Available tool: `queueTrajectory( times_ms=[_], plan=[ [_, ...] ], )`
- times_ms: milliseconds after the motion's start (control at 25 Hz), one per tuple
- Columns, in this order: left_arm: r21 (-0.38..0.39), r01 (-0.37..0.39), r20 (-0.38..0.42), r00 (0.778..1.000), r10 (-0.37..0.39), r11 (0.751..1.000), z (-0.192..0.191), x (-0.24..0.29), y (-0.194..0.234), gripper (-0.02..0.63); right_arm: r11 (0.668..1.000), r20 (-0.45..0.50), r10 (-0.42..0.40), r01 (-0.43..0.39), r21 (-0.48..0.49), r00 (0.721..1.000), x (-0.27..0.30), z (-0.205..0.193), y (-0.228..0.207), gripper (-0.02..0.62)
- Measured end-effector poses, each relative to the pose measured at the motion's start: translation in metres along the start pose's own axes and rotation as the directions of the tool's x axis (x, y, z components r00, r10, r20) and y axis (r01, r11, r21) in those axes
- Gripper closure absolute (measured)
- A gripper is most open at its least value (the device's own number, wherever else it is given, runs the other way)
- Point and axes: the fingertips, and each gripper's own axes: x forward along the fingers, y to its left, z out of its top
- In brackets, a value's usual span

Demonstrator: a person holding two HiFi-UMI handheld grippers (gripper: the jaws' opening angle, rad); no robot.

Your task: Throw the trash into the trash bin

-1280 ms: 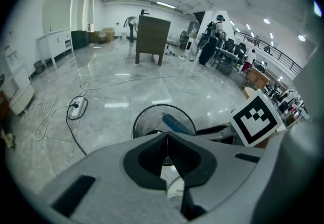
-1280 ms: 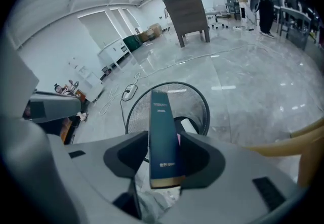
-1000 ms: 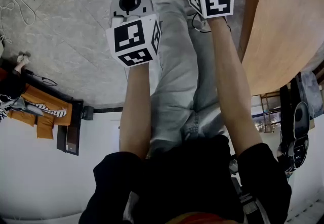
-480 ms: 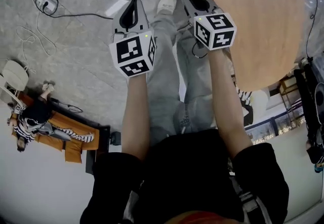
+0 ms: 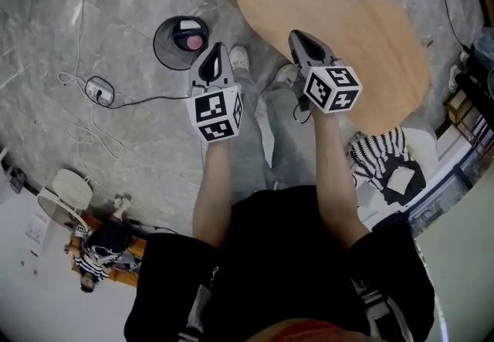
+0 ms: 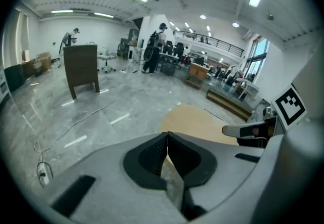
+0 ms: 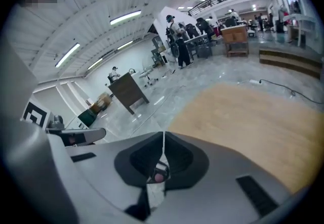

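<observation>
Both grippers are up in front of the person, side by side, over the near end of the oval wooden desk [image 5: 355, 39]. The left gripper [image 6: 167, 136] has its jaws pressed tight together, with nothing in them. The right gripper [image 7: 163, 136] has just been closing its jaws – they're fully together now and empty too. The trash bin [image 5: 164, 45] sits on the grey floor [image 5: 85, 16] just off the desk's end, ahead of the left gripper, with something pink [image 5: 194, 42] lying inside it. A cable [image 5: 131, 102] runs along the floor near the bin.
</observation>
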Motion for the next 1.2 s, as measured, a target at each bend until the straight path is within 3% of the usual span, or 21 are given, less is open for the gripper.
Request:
queueTrajectory(
  times_ms=[120,240,440,560,720,880,1000,1120,1200],
  plan=[
    [-0.029,0.089,0.015,0.996,-0.088,0.996,0.032,-0.001,-0.051,0.597,0.995,0.125,-0.075,0.066,0.072,0.989,-0.055,0.043,-0.026,0.580],
    [0.024,0.192,0.035,0.981,-0.193,0.981,0.069,0.001,-0.106,0.597,0.979,0.239,-0.165,0.130,0.155,0.957,-0.105,0.077,-0.052,0.581],
    [0.106,0.322,0.096,0.938,-0.332,0.941,0.138,-0.013,-0.199,0.597,0.954,0.381,-0.266,0.185,0.237,0.886,-0.195,0.128,-0.080,0.583],
    [0.176,0.396,0.128,0.899,-0.420,0.901,0.178,-0.033,-0.261,0.597,0.944,0.463,-0.318,0.231,0.236,0.827,-0.257,0.159,-0.090,0.583],
    [0.291,0.502,0.174,0.810,-0.561,0.815,0.230,-0.061,-0.350,0.597,0.915,0.566,-0.401,0.343,0.211,0.720,-0.338,0.201,-0.107,0.583],
    [0.439,0.564,0.206,0.694,-0.689,0.700,0.269,-0.100,-0.436,0.597,0.853,0.653,-0.479,0.488,0.187,0.587,-0.426,0.237,-0.122,0.583],
    [0.519,0.577,0.224,0.619,-0.752,0.630,0.287,-0.132,-0.485,0.597,0.803,0.705,-0.507,0.570,0.177,0.495,-0.485,0.257,-0.127,0.583],
    [0.562,0.592,0.237,0.553,-0.799,0.577,0.297,-0.160,-0.523,0.597,0.776,0.745,-0.510,0.603,0.184,0.429,-0.530,0.264,-0.132,0.583],
    [0.579,0.599,0.240,0.522,-0.818,0.553,0.299,-0.172,-0.541,0.597,0.772,0.766,-0.503,0.606,0.192,0.399,-0.547,0.268,-0.136,0.583]
  ],
)
